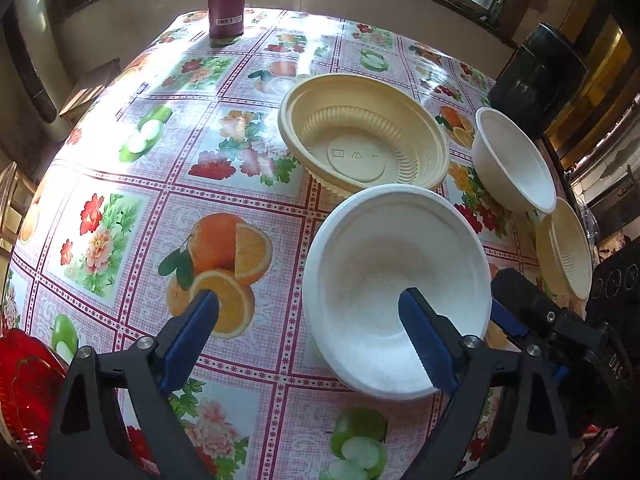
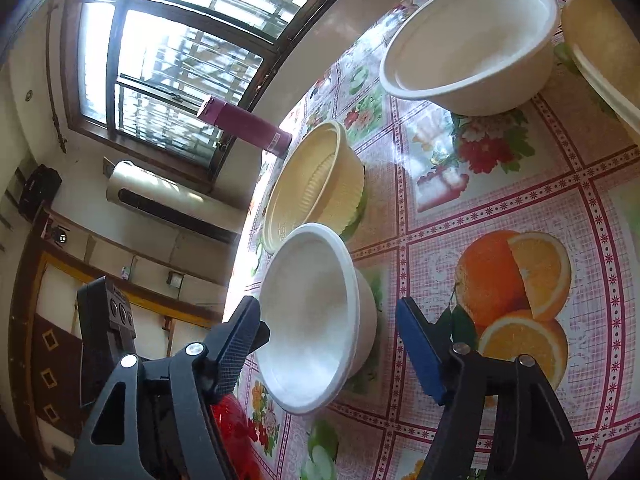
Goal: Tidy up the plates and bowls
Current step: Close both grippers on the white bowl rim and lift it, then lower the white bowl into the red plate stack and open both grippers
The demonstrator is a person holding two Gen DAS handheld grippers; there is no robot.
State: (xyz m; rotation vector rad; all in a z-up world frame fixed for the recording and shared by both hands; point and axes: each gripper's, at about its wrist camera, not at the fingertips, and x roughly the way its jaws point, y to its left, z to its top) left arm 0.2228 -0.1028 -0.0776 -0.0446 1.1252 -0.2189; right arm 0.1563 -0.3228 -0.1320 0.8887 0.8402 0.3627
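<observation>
White and foam-like, the nearest bowl (image 1: 396, 292) sits upright on the fruit-print tablecloth (image 1: 160, 184), and both our claws crowd it; the left gripper (image 1: 308, 328) stands wide apart, one blue finger (image 1: 424, 340) over the bowl's hollow, the other over the printed orange, and we see no pad pressing the rim; the right gripper (image 2: 328, 340) also gapes, its jaws straddling the same white bowl (image 2: 312, 316), the dark finger (image 2: 236, 344) at the inner side and the blue finger (image 2: 420, 352) outside the wall with cloth showing between, so we hold nothing; in the left wrist view the right gripper's black tip (image 1: 520, 300) lies just beside the bowl's rim; whether it touches we cannot tell; behind stands a ribbed beige bowl (image 1: 360, 144), nearly touching the white one; a second white bowl (image 1: 512, 160) and another beige bowl (image 1: 568, 248) sit near the table's edge; a maroon flask (image 1: 226, 0) stands at the far side, well apart.
</observation>
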